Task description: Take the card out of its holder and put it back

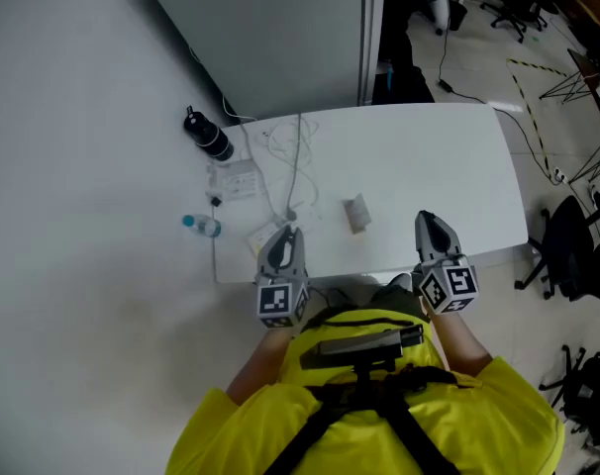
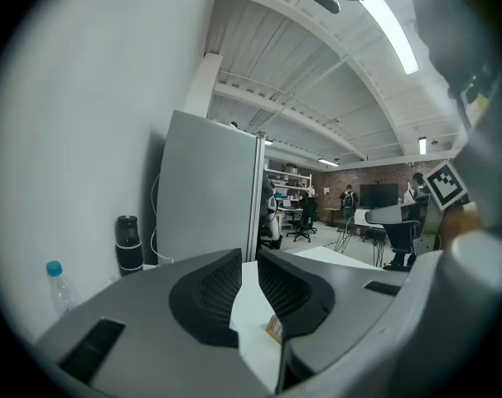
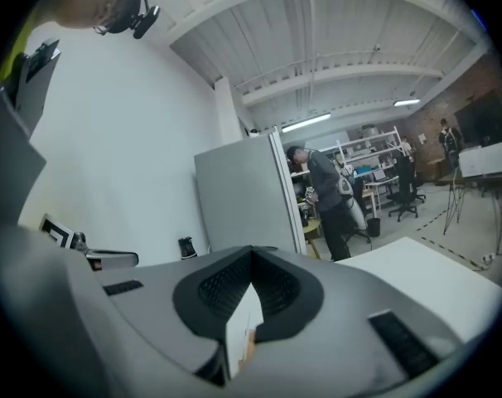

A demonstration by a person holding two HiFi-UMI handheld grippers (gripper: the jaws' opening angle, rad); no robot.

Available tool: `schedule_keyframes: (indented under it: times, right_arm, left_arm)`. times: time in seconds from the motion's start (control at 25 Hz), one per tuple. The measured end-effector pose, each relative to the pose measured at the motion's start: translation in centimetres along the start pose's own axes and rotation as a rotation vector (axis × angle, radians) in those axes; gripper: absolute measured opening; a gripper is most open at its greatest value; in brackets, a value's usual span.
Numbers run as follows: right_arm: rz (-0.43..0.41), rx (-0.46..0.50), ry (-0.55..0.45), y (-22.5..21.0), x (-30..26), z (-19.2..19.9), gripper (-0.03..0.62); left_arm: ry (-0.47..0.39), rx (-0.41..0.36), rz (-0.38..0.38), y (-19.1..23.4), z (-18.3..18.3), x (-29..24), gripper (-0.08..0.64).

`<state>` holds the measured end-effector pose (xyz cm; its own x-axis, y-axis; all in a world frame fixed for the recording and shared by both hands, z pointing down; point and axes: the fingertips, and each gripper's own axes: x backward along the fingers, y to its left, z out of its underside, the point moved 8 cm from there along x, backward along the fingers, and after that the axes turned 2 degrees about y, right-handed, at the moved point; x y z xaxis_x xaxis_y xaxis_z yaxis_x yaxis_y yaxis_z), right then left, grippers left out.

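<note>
The card holder [image 1: 356, 213], a small greyish sleeve with a card in it, lies flat on the white table [image 1: 429, 146], a little in front of the table's middle. Both grippers hover at the front edge, one on each side of it and touching neither it nor the table. My left gripper [image 1: 286, 232] is to its left, its jaws a narrow gap apart with nothing between them [image 2: 250, 259]. A corner of the holder [image 2: 274, 328] shows low through that gap. My right gripper [image 1: 425, 217] is to the holder's right, shut and empty [image 3: 251, 255].
A black flask [image 1: 208, 135], a small water bottle [image 1: 201, 226], a white power strip [image 1: 233, 181] and a loose white cable [image 1: 295, 166] crowd the table's left end. A grey partition [image 1: 270, 38] stands behind. Office chairs [image 1: 567, 245] are to the right.
</note>
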<state>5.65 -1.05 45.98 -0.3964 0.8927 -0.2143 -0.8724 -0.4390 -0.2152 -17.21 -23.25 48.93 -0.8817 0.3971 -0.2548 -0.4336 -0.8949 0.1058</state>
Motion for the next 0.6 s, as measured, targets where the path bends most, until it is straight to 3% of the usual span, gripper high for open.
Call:
schedule_keyframes:
  times: [0.2, 0.6]
  right_arm:
    - [0.018, 0.024, -0.007, -0.9, -0.4, 0.5, 0.002]
    - [-0.009, 0.008, 0.043, -0.8, -2.2, 2.6, 0.003]
  left_arm:
    - [-0.018, -0.03, -0.006, -0.5, -1.1, 0.2, 0.066]
    - [0.008, -0.006, -0.01, -0.4, -0.5, 0.5, 0.066]
